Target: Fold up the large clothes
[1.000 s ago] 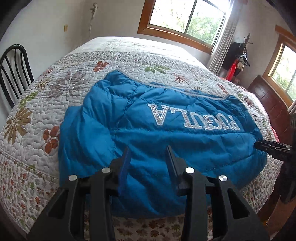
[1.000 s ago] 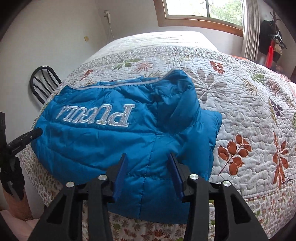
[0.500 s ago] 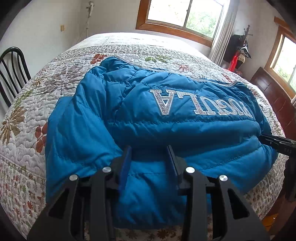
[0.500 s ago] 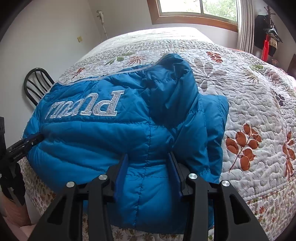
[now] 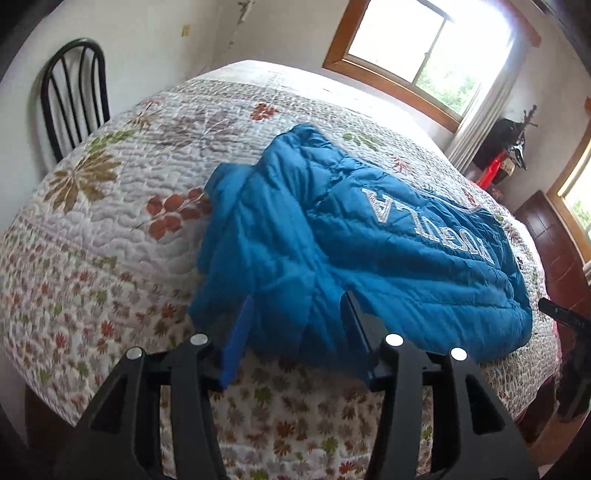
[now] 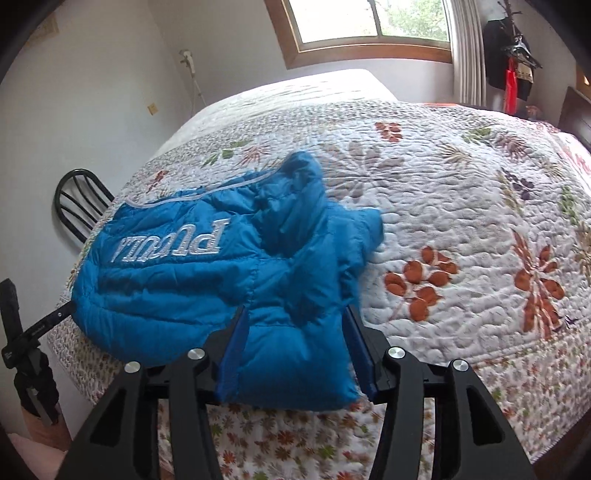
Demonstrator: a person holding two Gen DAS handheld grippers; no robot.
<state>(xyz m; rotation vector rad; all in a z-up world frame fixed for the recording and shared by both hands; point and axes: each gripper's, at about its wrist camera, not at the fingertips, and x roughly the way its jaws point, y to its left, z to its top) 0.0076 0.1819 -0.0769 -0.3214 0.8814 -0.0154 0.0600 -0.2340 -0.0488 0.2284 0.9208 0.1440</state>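
On floral quilt [image 5: 110, 236], blue jacket [image 5: 332, 251], both tools angled down, opening

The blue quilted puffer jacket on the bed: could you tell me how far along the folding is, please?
Done: the blue quilted puffer jacket lies bunched on the floral quilted bedspread, one sleeve over its body. In hand: the left gripper and right gripper are opening, the near hem between each one's jaws. Left: squaring it into a tidy fold.

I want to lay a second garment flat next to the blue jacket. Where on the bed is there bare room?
The quilt is bare to the right of the jacket and beyond it toward the window; a narrower strip lies between jacket and chair. The near edge is crowded: jacket hem and both grippers.
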